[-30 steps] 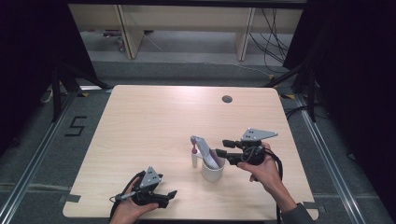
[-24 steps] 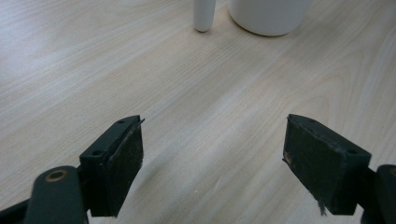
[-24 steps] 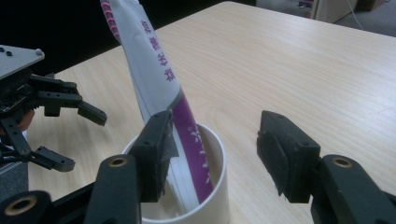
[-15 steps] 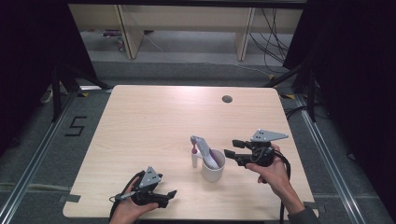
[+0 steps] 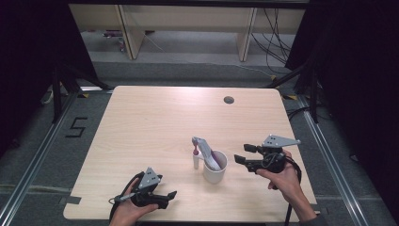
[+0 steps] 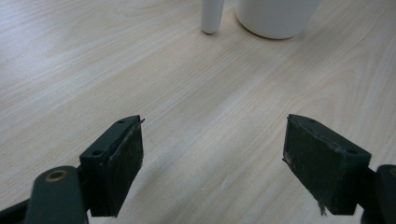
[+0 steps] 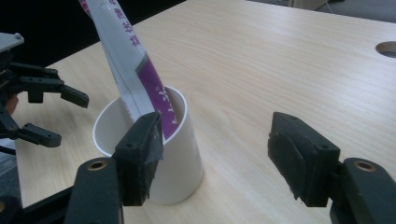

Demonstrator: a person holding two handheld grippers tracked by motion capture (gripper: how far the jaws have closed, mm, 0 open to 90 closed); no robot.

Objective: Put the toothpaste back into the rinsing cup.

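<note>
1. The right gripper (image 5: 245,154) is hanging just beside the white cup (image 5: 215,168); its jaws have just been opening and are standing apart, gripping nothing.
2. A purple-and-white tube (image 7: 133,70) is leaning inside the cup, ahead of the right gripper's left finger (image 7: 140,154).
3. The left gripper (image 5: 169,195) is resting low over the wooden table (image 5: 150,122), fingers (image 6: 116,158) apart, the cup well ahead.

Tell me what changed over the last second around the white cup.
The right gripper has drawn back from the white cup toward the table's right side, its jaws just opening, nothing between them. The tube it let go leans inside the cup. The left gripper, the small white stick beside the cup and the cup itself stayed put.
</note>
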